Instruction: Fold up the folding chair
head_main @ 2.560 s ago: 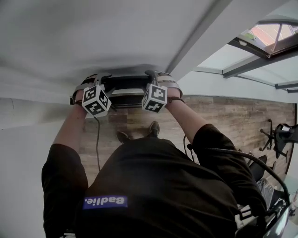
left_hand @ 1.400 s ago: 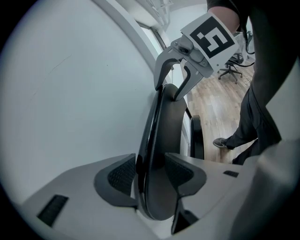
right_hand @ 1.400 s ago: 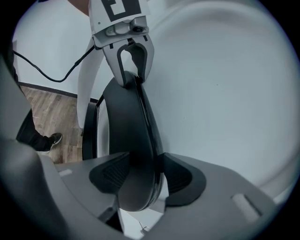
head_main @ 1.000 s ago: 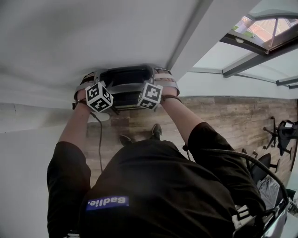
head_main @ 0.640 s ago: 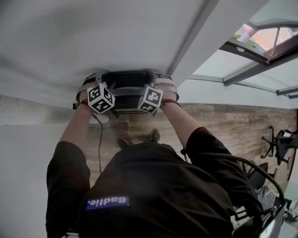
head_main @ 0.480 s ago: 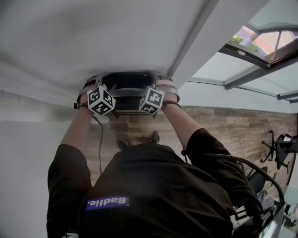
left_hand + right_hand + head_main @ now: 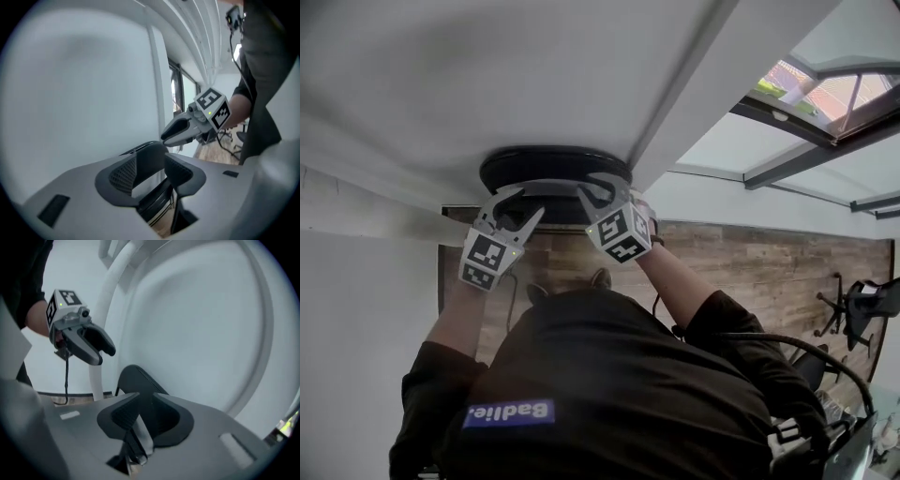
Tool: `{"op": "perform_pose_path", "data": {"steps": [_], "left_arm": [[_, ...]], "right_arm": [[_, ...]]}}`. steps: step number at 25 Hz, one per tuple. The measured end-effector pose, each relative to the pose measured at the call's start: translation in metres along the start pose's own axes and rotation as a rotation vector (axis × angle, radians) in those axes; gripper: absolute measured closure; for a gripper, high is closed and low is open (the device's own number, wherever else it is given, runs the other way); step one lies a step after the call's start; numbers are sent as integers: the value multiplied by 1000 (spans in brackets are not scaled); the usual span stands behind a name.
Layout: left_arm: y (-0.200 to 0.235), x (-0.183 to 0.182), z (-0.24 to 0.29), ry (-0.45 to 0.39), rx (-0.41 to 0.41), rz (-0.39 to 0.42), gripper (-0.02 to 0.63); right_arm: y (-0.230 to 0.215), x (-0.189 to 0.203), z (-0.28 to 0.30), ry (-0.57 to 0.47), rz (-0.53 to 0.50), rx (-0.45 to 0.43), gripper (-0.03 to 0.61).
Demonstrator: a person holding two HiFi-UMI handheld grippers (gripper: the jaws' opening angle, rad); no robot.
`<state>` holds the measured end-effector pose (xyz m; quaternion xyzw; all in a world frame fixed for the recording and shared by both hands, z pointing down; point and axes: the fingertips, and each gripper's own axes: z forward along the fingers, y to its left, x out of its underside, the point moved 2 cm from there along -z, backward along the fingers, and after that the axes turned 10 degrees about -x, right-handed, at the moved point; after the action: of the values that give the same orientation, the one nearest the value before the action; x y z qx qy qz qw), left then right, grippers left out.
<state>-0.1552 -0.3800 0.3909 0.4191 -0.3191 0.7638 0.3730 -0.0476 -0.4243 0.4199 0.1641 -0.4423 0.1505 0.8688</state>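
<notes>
Leaning against the white wall [image 7: 441,75], the folding chair [image 7: 553,169] is looking folded flat, just beyond both grippers. The left gripper [image 7: 518,206] is hanging released, jaws apart. The right gripper [image 7: 600,192] has just been closing its jaws, clamping nothing; the chair is showing beyond its gap

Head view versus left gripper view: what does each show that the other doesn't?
Only the head view: the person's shoes and the marker cube on the left hand-held gripper. Only the left gripper view: its ribbed pads, standing apart, with chair frame showing through the gap. Both: the dark folding chair by the white wall, and the wood floor.
</notes>
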Motion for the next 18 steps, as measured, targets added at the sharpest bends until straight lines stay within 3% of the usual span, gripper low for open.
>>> {"op": "perform_pose_path", "data": {"steps": [4, 11, 18], "left_arm": [[-16, -19, -30, -109, 49, -201, 500], [-40, -41, -60, -210, 107, -299, 595], [-48, -59, -80, -270, 168, -357, 608]], "right_arm": [[28, -23, -23, -156, 112, -105, 557], [71, -55, -70, -376, 245, -265, 577], [94, -77, -93, -479, 255, -313, 577]]}}
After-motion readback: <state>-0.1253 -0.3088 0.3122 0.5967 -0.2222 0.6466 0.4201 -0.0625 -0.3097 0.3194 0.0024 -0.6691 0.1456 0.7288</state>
